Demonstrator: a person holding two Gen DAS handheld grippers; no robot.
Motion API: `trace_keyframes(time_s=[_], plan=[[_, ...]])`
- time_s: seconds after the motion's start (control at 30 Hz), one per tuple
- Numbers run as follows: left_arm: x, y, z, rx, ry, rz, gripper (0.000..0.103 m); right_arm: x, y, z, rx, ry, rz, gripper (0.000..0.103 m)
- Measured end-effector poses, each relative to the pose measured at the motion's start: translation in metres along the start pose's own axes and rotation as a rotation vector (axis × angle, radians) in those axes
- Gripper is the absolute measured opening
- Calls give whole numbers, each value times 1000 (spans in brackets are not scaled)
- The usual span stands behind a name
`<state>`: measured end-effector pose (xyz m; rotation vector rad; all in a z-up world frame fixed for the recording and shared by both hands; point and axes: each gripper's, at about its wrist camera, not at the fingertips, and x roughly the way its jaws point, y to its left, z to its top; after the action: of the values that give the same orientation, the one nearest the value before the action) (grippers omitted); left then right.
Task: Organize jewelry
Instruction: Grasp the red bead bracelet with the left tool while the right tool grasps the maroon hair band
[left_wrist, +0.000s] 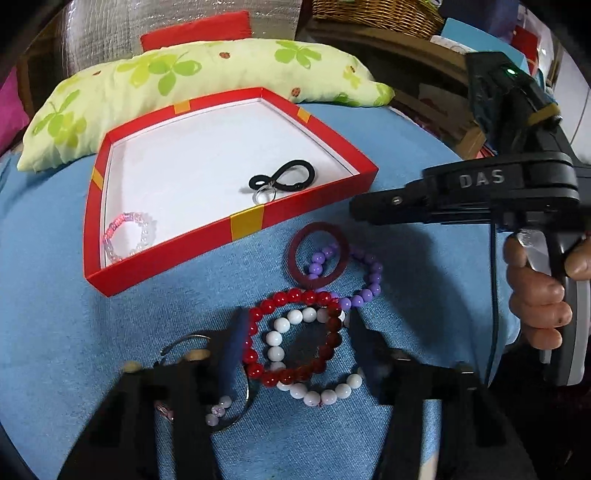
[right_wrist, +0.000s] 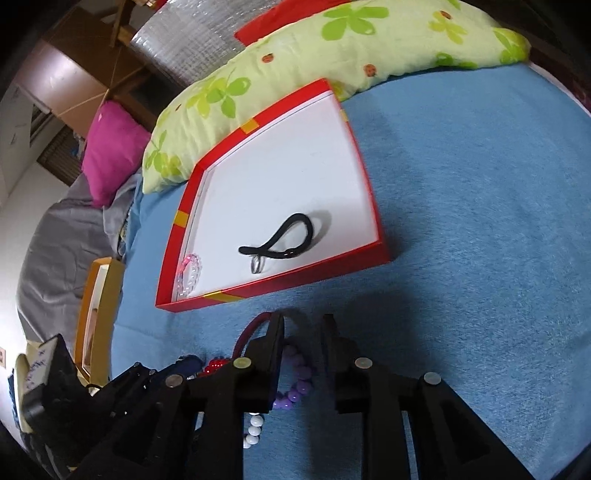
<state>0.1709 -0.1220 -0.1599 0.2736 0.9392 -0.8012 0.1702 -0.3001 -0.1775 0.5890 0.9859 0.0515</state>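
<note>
Left wrist view: my left gripper (left_wrist: 295, 343) hangs jaws apart, straddling the red bracelet (left_wrist: 295, 338) near the box (left_wrist: 236, 225). My right gripper (right_wrist: 303, 332) gapes too, holding nothing. Three pieces lie inside; red, white (left_wrist: 317, 391) and purple (left_wrist: 354, 277) bracelets, plus the maroon ring (left_wrist: 318, 255), wait on the blanket (left_wrist: 74, 295).

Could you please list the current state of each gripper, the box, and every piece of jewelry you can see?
Left gripper: open, straddling the bracelets.
Right gripper: open, empty.
Red box: open, lidless.
Black hair tie: inside box.
Clear bead bracelet: inside box.
Red bead bracelet: on blanket, overlapping white one.
White bead bracelet: on blanket.
Purple bead bracelet: on blanket.
Maroon ring: atop purple bracelet.
</note>
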Motion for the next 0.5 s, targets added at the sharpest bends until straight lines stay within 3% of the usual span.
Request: trace_keyframes(time_s=[0.03, 0.1, 0.2, 0.3, 0.4, 0.43, 0.5], plan=[[0, 0, 0, 5, -4, 2, 26, 2, 2, 0, -7, 6, 2, 22], [2, 2, 0, 4, 1, 0, 17, 10, 7, 1, -18, 20, -9, 22], [2, 4, -1, 3, -2, 9, 10, 23, 11, 1, -30, 46, -37, 22], [-1, 6, -1, -3, -10, 5, 9, 30, 19, -1, -84, 14, -75, 23], [-6, 4, -2, 9, -16, 2, 9, 30, 28, -5, -159, -11, -121, 8], [-8, 4, -3, 15, -18, 7, 10, 29, 28, -6, -169, -13, -128, 8], [-11, 3, -6, 15, -11, 10, 20, 26, 25, -6, -165, -24, -134, 7]])
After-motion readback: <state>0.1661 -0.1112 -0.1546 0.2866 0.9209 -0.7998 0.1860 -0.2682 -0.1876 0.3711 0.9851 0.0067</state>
